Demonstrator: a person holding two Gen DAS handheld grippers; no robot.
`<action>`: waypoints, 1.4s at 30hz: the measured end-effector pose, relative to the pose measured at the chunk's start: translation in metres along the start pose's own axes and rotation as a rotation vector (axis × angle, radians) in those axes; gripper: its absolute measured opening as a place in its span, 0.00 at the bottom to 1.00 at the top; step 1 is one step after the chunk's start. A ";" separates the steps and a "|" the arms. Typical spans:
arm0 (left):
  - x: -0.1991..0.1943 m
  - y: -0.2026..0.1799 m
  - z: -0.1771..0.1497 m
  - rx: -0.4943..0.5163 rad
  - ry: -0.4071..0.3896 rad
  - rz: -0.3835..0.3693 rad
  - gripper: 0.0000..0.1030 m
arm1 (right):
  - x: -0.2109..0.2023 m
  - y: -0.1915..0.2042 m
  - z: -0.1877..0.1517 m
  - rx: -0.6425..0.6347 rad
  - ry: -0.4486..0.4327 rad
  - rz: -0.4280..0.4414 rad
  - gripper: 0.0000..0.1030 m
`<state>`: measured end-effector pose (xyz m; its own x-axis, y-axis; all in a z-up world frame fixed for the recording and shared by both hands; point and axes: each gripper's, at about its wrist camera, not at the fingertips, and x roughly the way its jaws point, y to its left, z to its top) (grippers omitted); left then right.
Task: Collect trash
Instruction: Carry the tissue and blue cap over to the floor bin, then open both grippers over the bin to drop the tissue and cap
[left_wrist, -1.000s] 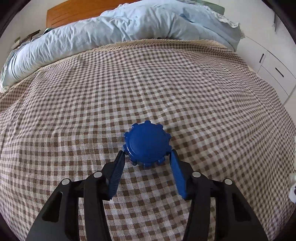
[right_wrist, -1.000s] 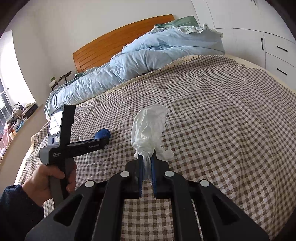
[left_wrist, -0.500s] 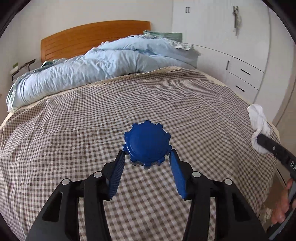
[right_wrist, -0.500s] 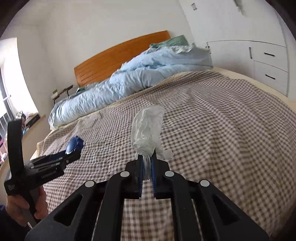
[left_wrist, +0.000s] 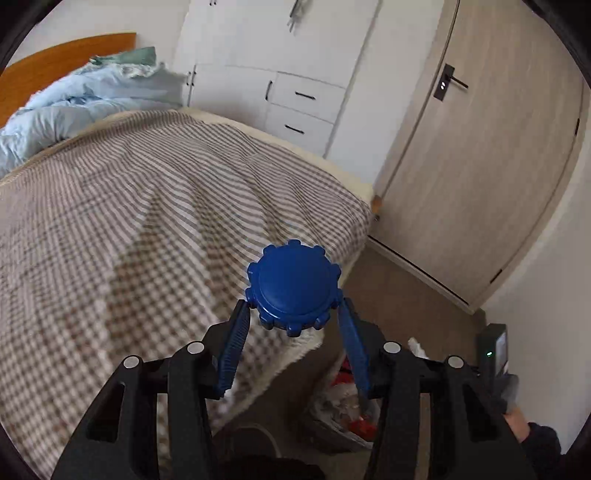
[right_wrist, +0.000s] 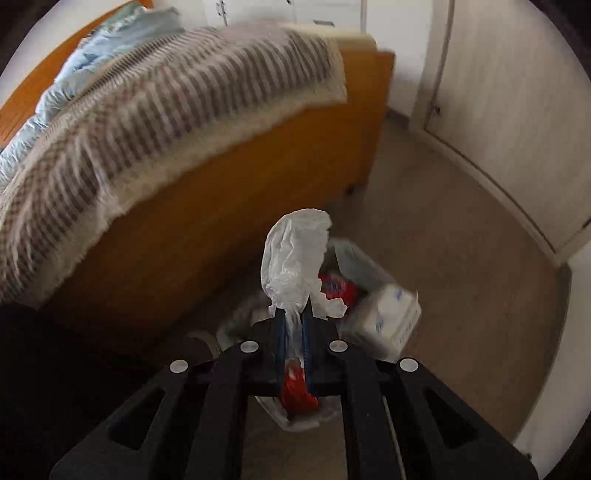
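The left gripper (left_wrist: 293, 314) clamps a blue notched cap (left_wrist: 293, 286) between its pads, over the corner of the checked bedspread (left_wrist: 129, 221). The right gripper (right_wrist: 293, 321) pinches a crumpled white plastic bag (right_wrist: 295, 258) tight, poised above the lined trash bin (right_wrist: 354, 258) on the floor beside the bed.

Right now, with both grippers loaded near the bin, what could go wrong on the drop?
1. The crumpled white plastic wrapper is light; released by the right gripper from this height, it may drift past the lined trash bin.
2. The bin looks nearly full, so the round blue ridged cap in the left gripper might bounce out.
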<state>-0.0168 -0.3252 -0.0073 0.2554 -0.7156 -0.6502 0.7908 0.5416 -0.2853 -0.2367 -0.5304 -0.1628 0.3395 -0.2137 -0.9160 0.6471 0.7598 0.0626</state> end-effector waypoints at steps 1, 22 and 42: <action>0.013 -0.010 -0.005 0.002 0.037 -0.027 0.46 | 0.014 -0.007 -0.010 0.015 0.033 0.007 0.08; 0.244 -0.145 -0.085 0.140 0.629 -0.137 0.45 | 0.110 -0.083 -0.038 0.219 0.161 0.003 0.48; 0.296 -0.155 -0.133 0.217 0.731 -0.030 0.64 | 0.067 -0.091 -0.034 0.198 0.092 -0.021 0.49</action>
<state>-0.1376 -0.5621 -0.2493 -0.1413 -0.2132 -0.9667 0.9023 0.3741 -0.2144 -0.2959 -0.5932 -0.2428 0.2663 -0.1642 -0.9498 0.7777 0.6187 0.1111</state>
